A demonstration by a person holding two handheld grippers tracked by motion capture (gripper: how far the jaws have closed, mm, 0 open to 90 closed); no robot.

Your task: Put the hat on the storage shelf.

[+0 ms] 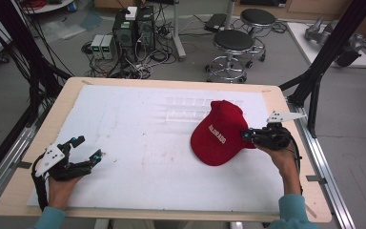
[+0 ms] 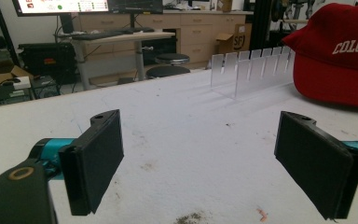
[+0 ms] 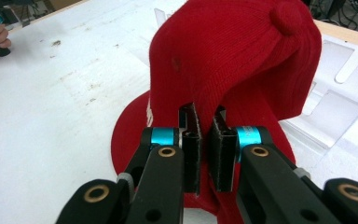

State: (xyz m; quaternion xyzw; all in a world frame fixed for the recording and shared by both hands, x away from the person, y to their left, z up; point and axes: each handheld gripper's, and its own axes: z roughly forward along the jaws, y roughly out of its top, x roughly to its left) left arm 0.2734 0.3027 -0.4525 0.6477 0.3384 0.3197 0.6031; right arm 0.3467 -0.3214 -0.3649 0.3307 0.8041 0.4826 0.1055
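White surface (image 1: 138, 157) before a cluttered lab floor: the red cap (image 1: 219, 133) (right of centre, brim partly hidden) is pinched by the right gripper (image 3: 205, 154), held level; the left gripper (image 2: 200, 163) rests apart, fingers spread.

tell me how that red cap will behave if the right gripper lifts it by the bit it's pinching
The red cap is knitted-looking cloth, so its crown will probably sag and fold from the right gripper, whose jaws are shut on a fold of it. It likely weighs little. The brim looks stiffer and may hang downward, tilting the cap.
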